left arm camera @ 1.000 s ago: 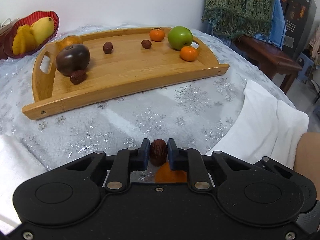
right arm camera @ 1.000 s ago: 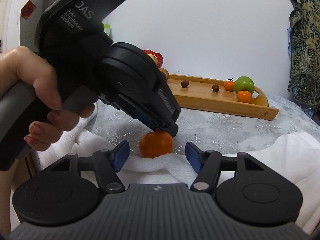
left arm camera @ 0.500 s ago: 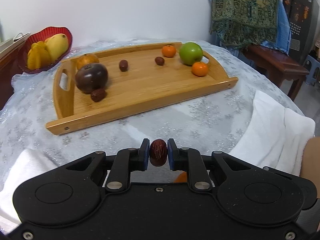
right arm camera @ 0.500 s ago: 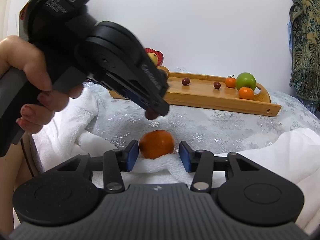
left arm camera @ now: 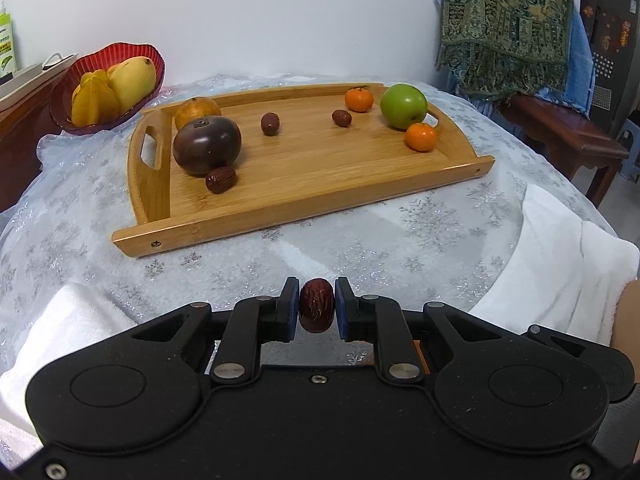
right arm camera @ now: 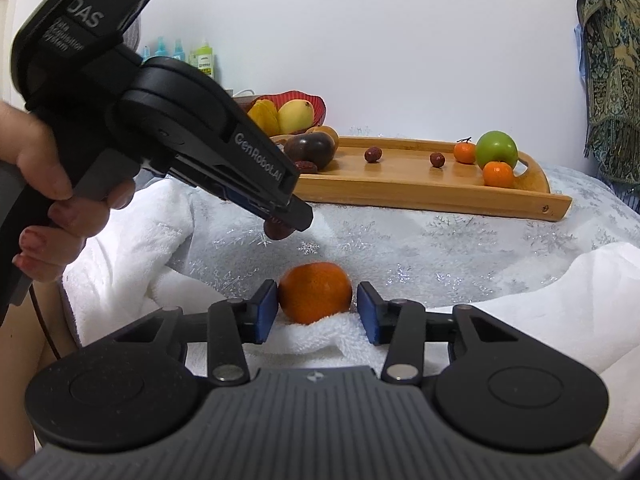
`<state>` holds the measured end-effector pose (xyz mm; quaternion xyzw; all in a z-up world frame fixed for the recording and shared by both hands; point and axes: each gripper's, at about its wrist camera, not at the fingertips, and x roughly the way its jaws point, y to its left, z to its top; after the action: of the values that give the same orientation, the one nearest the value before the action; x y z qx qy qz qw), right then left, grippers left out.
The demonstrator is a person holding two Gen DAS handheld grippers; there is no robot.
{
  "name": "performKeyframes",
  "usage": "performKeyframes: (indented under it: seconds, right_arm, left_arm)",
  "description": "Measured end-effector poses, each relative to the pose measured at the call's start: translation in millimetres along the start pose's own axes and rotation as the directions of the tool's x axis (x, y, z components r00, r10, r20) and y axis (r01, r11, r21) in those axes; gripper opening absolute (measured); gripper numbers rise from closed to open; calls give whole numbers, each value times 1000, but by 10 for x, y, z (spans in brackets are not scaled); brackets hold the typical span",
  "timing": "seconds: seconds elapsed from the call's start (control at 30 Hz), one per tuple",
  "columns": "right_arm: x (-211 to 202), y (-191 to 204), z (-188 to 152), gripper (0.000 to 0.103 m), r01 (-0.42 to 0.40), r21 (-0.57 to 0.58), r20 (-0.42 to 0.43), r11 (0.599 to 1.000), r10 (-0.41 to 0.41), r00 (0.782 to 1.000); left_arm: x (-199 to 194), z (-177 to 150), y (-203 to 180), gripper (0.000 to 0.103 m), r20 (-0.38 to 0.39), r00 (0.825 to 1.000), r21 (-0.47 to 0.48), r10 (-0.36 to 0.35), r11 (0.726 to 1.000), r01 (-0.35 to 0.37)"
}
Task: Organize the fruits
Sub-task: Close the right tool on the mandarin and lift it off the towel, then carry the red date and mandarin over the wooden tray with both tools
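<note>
White wall (left arm camera: 260, 20); patterned green cloth (left arm camera: 504, 24) hangs right; dark wooden bench (left arm camera: 560, 132) beneath.

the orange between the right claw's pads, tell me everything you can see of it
The orange is small, round and bright, with dimpled peel and no stem showing. It sits on a fold of white towel at the table's near edge. The right claw brackets it, open: a slim gap shows at each blue pad. The left claw hovers above it.
</note>
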<state>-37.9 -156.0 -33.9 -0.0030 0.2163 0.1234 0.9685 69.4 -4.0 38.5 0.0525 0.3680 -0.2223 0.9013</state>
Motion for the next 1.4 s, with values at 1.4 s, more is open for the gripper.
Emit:
performKeyframes:
  seconds: [1.4]
  right_arm:
    - [337, -867, 736, 44, 203, 67, 177, 977, -212, 961]
  left_arm:
    - [431, 705, 241, 18, 137, 991, -7, 9, 1000, -8]
